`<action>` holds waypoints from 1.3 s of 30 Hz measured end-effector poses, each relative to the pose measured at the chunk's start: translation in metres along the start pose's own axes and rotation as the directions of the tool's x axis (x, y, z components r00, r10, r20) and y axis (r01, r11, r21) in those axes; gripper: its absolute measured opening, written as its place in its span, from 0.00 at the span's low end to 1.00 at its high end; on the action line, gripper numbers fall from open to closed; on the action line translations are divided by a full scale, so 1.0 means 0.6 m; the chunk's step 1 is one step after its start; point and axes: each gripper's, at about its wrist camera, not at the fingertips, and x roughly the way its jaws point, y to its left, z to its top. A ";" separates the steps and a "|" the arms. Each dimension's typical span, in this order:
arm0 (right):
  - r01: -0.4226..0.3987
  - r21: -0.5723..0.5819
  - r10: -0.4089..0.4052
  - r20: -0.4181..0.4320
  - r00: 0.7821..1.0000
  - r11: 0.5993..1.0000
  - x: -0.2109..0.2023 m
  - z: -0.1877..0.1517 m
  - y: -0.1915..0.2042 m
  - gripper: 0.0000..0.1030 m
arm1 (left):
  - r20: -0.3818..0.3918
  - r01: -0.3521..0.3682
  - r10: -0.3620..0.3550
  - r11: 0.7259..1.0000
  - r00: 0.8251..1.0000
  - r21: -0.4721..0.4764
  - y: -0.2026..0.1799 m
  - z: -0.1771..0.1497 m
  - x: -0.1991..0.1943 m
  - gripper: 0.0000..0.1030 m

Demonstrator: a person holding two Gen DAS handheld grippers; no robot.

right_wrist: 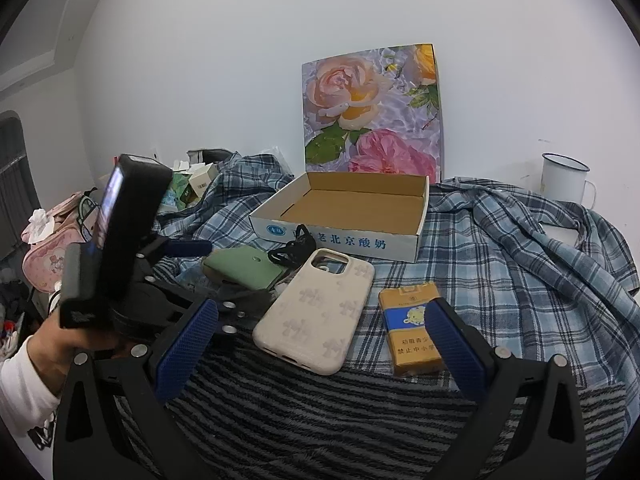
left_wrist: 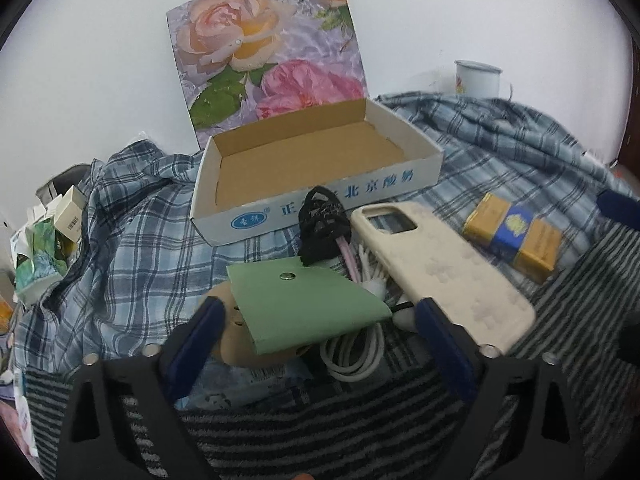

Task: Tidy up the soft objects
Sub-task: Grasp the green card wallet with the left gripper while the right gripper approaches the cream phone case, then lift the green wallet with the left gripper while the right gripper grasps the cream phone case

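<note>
The left gripper [left_wrist: 320, 320] is seen with jaws spread wide and nothing grasped; the flat green snap pouch [left_wrist: 304, 304] lies between their tips. Just beside it, the cream phone case [right_wrist: 316, 312] rests on the plaid cloth [right_wrist: 500, 280]. The right gripper [right_wrist: 320, 336] is released, its jaws straddling the case and the yellow-and-blue cigarette pack [right_wrist: 412, 328].

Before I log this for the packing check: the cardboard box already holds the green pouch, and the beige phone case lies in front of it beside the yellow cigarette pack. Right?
Not quite. The cardboard box is empty in both wrist views. The green pouch lies on the cloth in front of it, between the left gripper's open jaws. The beige phone case does lie in front of the box, beside the yellow cigarette pack.
</note>
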 end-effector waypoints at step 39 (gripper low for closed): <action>0.057 0.273 0.038 -0.333 0.942 0.960 0.179 0.023 -0.008 1.00 | 0.257 0.160 -0.111 0.971 0.960 -0.179 0.129 -0.040 -0.115 0.76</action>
